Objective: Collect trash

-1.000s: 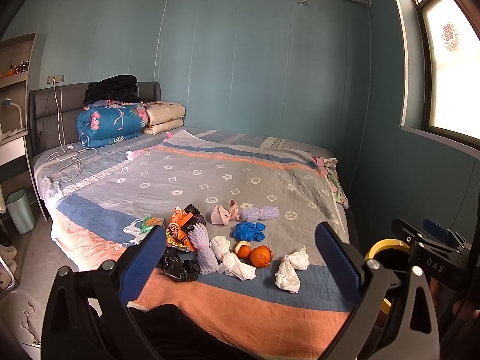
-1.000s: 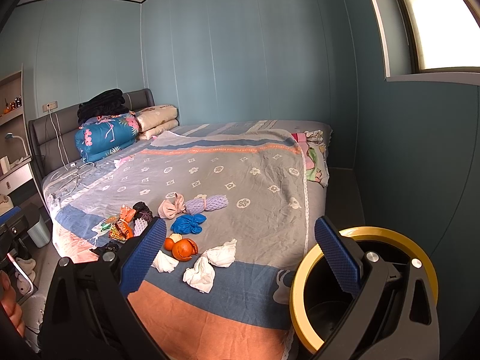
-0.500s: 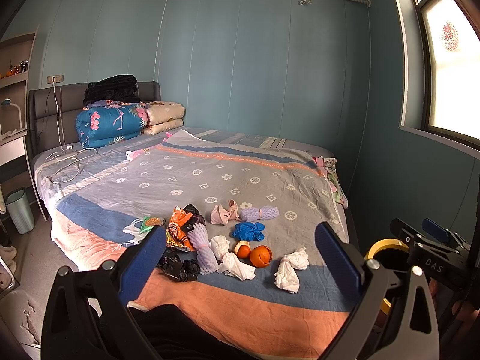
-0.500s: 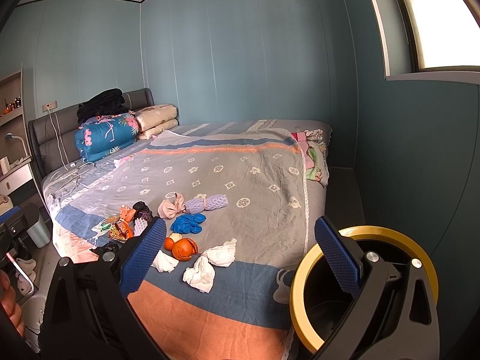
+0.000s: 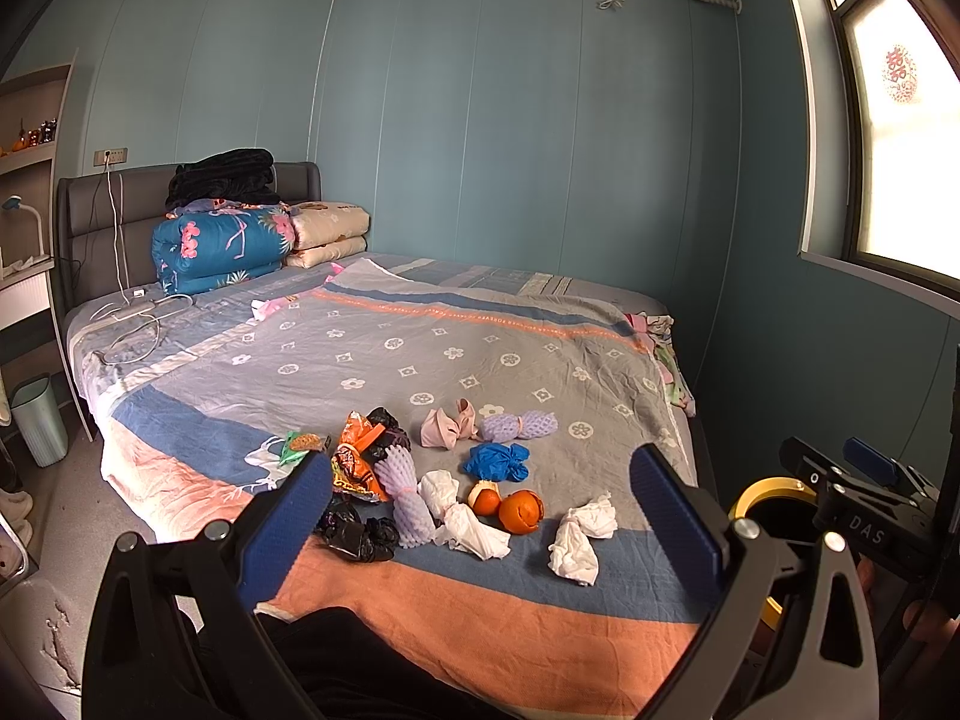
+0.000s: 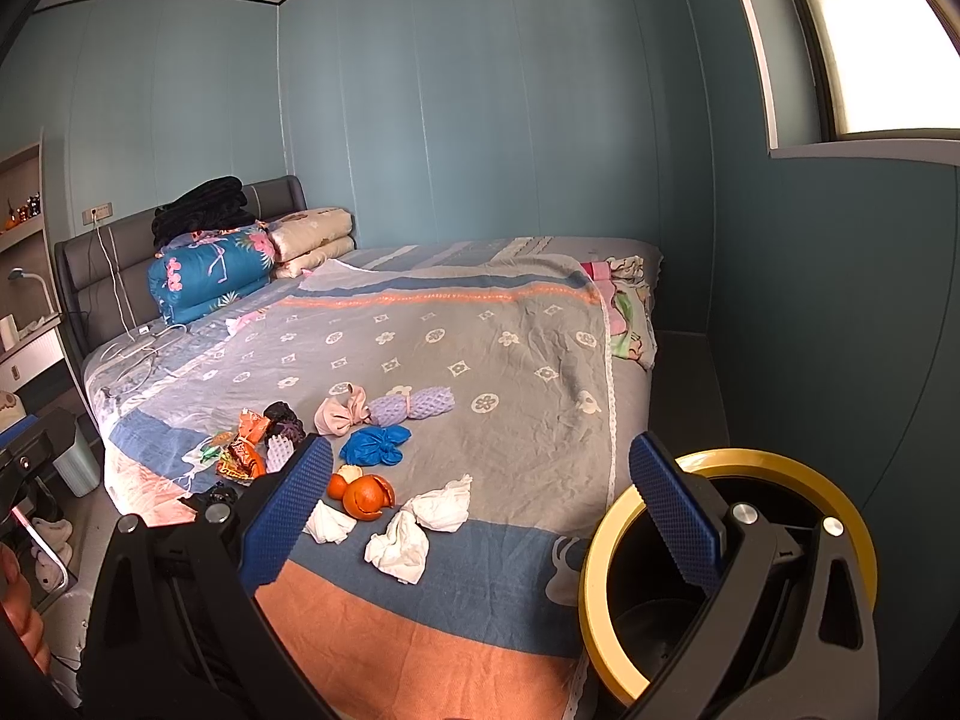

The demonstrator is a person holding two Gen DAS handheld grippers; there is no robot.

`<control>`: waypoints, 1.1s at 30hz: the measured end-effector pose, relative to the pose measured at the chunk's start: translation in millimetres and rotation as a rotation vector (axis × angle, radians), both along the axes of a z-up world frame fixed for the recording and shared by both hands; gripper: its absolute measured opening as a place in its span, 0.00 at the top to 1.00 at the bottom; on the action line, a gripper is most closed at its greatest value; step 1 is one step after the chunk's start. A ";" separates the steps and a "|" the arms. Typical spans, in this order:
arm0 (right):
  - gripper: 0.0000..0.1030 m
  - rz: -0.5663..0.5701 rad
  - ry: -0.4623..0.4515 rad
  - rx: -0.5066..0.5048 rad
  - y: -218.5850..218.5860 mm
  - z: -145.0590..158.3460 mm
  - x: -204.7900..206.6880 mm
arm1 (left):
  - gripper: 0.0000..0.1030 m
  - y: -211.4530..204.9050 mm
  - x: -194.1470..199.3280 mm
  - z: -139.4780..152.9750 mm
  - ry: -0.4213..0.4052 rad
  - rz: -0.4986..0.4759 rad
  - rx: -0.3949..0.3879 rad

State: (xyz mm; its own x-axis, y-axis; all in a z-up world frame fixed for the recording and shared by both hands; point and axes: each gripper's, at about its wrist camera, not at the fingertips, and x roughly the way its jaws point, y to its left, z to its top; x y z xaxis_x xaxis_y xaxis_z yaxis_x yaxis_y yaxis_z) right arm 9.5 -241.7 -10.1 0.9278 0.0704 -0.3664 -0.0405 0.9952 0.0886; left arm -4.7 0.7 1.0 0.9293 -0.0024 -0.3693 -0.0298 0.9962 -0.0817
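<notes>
On the bed point(image 5: 420, 348), near its foot edge, we find the trash in a loose cluster: tissues point(image 5: 579, 534), orange peel point(image 5: 521, 510), foam nets point(image 5: 405, 492), a blue bag point(image 5: 497, 461), wrappers point(image 5: 354, 462). We judge all of it light, soft and crushable; tissues are best pinched at the bunched middle, peel may slip. Left gripper point(image 5: 480, 516) and right gripper point(image 6: 480, 504) both stand spread wide, holding nothing. Bin point(image 6: 606, 540) sits beside the bed corner, right. Room above the cover is open; the blanket may snag
</notes>
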 end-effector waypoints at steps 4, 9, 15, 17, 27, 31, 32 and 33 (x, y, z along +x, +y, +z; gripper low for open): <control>0.07 -0.003 0.004 -0.001 0.2 -1.8 -0.5 | 0.07 -1.2 0.3 -0.9 0.005 0.001 -0.003; 0.07 -0.004 0.003 0.004 0.0 -3.7 -1.0 | 0.07 -0.8 0.4 -0.7 0.006 0.001 -0.004; 0.08 -0.007 0.004 0.007 -0.1 -5.6 -0.3 | 0.07 0.1 0.4 -1.8 0.008 0.002 -0.007; 0.08 -0.010 0.002 0.009 -0.1 -5.7 -0.5 | 0.07 0.4 0.0 -2.5 0.011 0.004 -0.008; 0.07 -0.010 -0.025 0.043 -5.1 -7.1 5.5 | 0.07 13.4 10.0 -5.4 0.018 0.011 -0.025; 0.07 -0.028 -0.007 0.044 -4.2 -14.2 18.3 | 0.07 24.4 20.3 -7.2 0.026 0.004 -0.031; 0.08 -0.025 0.010 0.042 -2.7 -17.5 23.8 | 0.07 27.1 23.7 -8.1 0.029 0.011 -0.023; 0.08 -0.023 0.023 0.038 -1.2 -20.3 28.6 | 0.07 32.2 29.4 -9.7 0.035 0.015 -0.015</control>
